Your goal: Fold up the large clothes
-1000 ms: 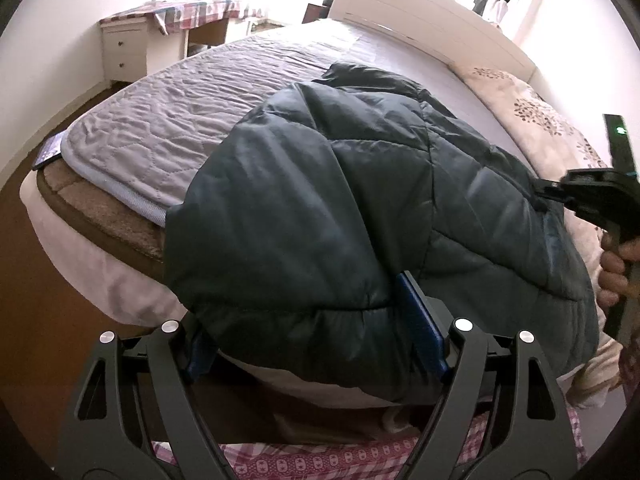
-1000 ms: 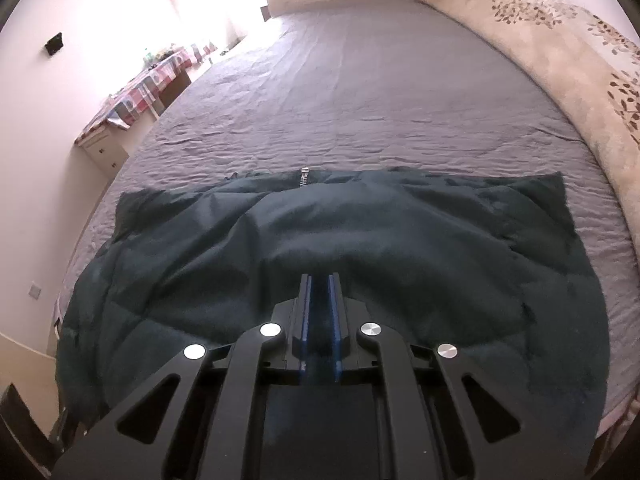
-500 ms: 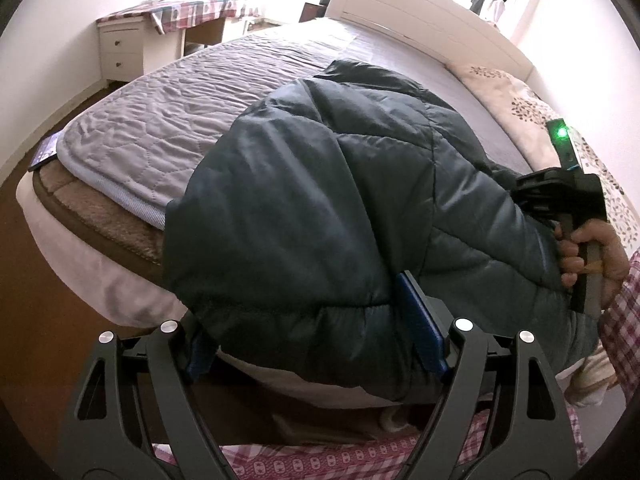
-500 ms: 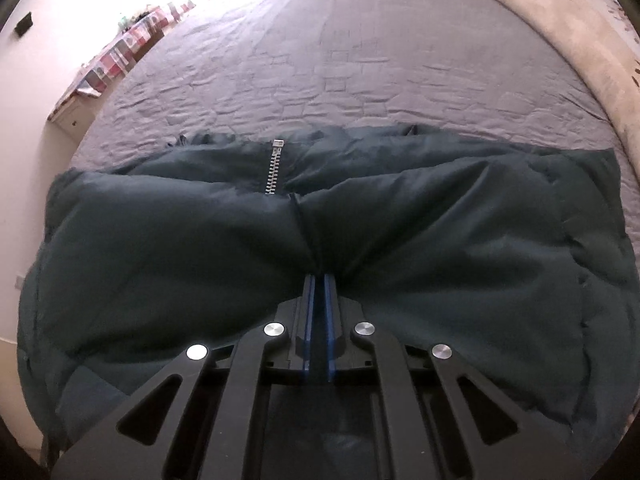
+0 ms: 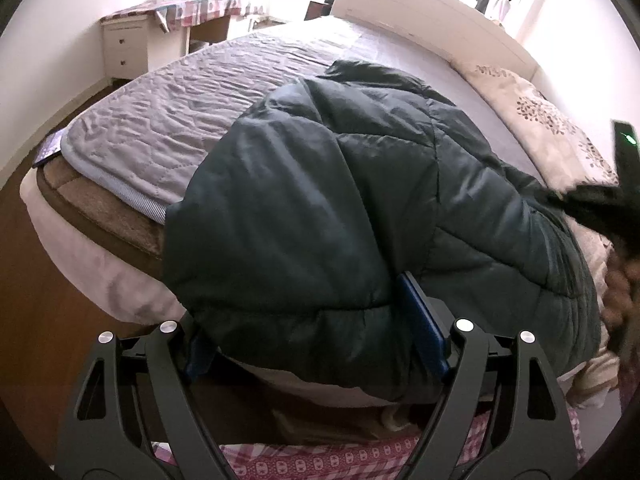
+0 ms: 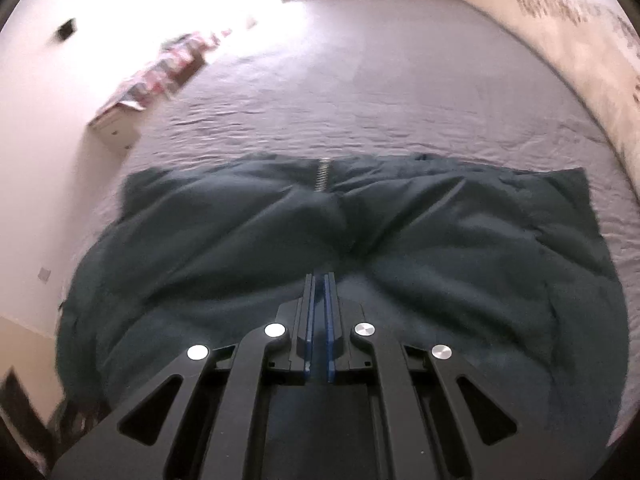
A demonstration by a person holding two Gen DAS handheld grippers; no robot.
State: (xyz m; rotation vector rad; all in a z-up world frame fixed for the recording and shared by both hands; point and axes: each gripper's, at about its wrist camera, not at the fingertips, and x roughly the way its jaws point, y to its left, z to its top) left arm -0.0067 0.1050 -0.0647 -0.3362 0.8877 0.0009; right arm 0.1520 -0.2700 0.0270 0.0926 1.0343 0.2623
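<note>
A dark green quilted puffer jacket (image 5: 340,208) lies on the grey bedspread (image 5: 180,112) at the bed's near edge and hangs a little over it. My left gripper (image 5: 316,320) is wide open, its blue pads on either side of the jacket's hem. The jacket (image 6: 280,248) also fills the right wrist view, with a silver zipper (image 6: 322,174) at its far edge. My right gripper (image 6: 319,280) is shut, its tips just above the jacket; I cannot tell whether fabric is pinched. The right gripper's body (image 5: 600,200) shows blurred at the right of the left wrist view.
A cream floral duvet (image 5: 552,120) lies along the bed's right side. A white headboard (image 5: 420,20) stands at the far end. A desk with a plaid cloth (image 5: 180,8) and white drawers stands left of the bed. Brown floor (image 5: 32,300) lies below the bed edge.
My right gripper has pulled back and up from the jacket's middle, and its view is motion-blurred. The left gripper has stayed open at the hem.
</note>
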